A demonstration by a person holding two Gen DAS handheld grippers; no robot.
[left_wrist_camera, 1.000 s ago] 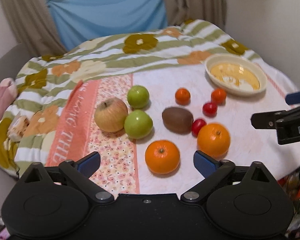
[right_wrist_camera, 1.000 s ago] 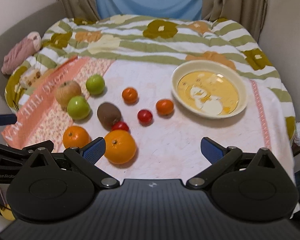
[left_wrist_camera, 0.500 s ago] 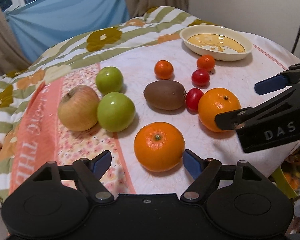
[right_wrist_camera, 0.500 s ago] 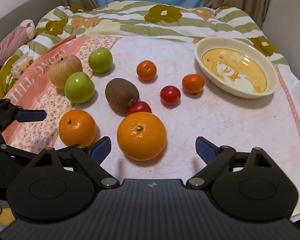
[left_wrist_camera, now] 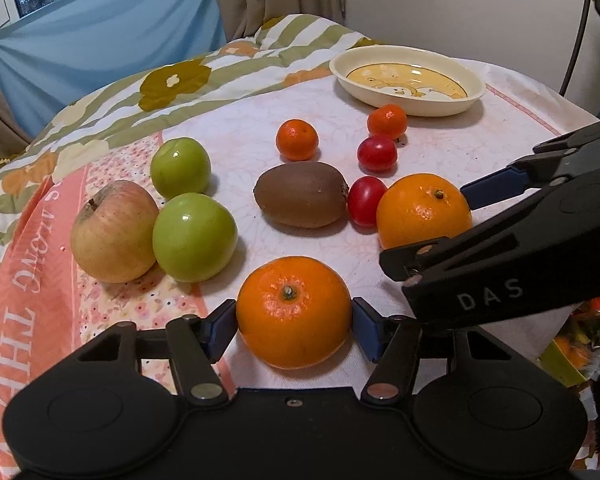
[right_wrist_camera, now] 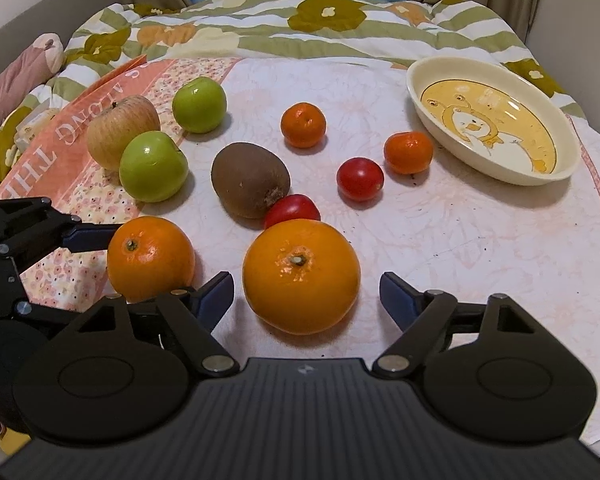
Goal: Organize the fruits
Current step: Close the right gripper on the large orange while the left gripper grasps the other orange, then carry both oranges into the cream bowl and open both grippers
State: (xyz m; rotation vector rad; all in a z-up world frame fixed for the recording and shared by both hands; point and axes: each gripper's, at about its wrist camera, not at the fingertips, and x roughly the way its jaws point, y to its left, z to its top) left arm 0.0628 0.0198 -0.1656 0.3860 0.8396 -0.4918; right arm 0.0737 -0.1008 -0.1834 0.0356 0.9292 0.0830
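Observation:
Fruit lies on a cloth-covered table. My left gripper (left_wrist_camera: 294, 326) has its blue pads touching both sides of a near orange (left_wrist_camera: 294, 312), which rests on the cloth; it also shows in the right wrist view (right_wrist_camera: 150, 258). My right gripper (right_wrist_camera: 306, 296) is open around a larger orange (right_wrist_camera: 301, 276), pads apart from it. Behind lie a kiwi (right_wrist_camera: 250, 179), two red tomatoes (right_wrist_camera: 360, 179), two small mandarins (right_wrist_camera: 303, 125), two green apples (right_wrist_camera: 153, 166) and a reddish apple (right_wrist_camera: 120, 128). A cream dish (right_wrist_camera: 496, 162) stands empty at the back right.
A striped floral quilt (right_wrist_camera: 300, 28) covers the back of the table. A pink bundle (right_wrist_camera: 16, 80) lies at the far left. The table's front edge runs just under both grippers. A wall stands close on the right.
Both grippers moved forward and down to the two big oranges. The left pads closed in onto the near orange. The right gripper now straddles the larger orange.

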